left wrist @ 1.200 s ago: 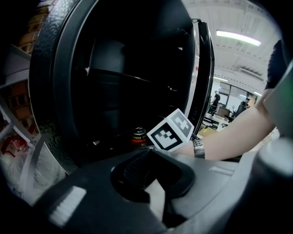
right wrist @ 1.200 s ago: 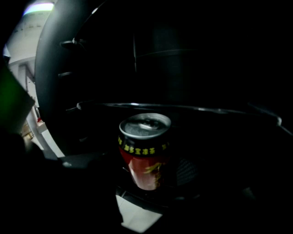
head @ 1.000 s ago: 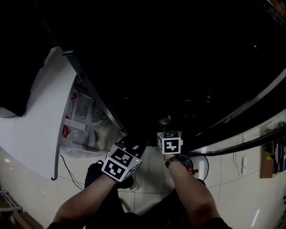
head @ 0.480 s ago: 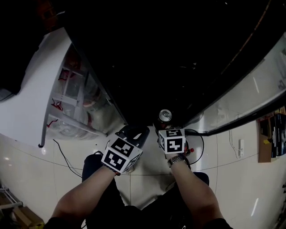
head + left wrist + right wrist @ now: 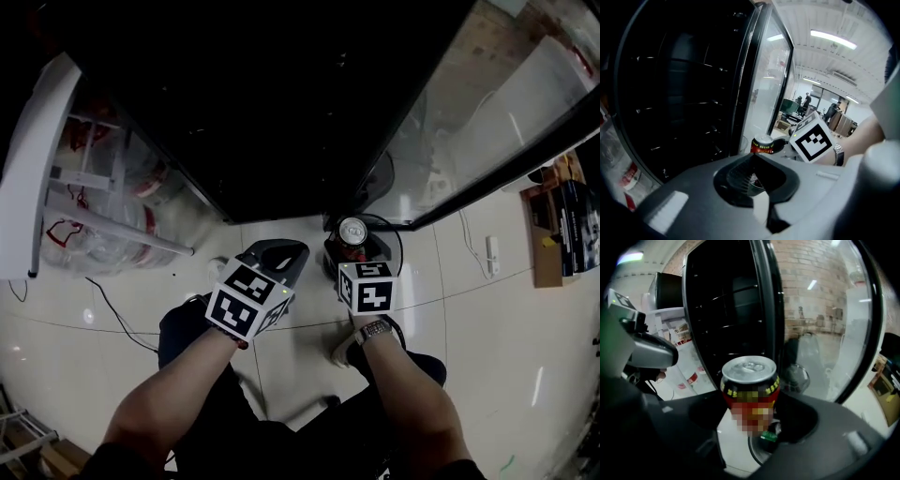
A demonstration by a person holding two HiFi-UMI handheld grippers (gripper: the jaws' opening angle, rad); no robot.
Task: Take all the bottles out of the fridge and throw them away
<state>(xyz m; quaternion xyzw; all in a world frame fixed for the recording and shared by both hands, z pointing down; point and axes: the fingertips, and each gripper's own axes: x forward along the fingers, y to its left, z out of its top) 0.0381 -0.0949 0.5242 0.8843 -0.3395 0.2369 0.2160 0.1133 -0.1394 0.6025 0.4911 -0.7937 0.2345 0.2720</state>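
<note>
Nearest the person, the right gripper [image 5: 350,251] was clamped on a red can [image 5: 750,390]. The can stood upright between its jaws, silver top up, above the tiled floor [image 5: 300,366]. Just to the left, the left gripper [image 5: 277,255] had its jaws together and empty, near the can but not touching it. Beyond both was the dark fridge [image 5: 281,103], its glass door [image 5: 469,122] open at the right.
</note>
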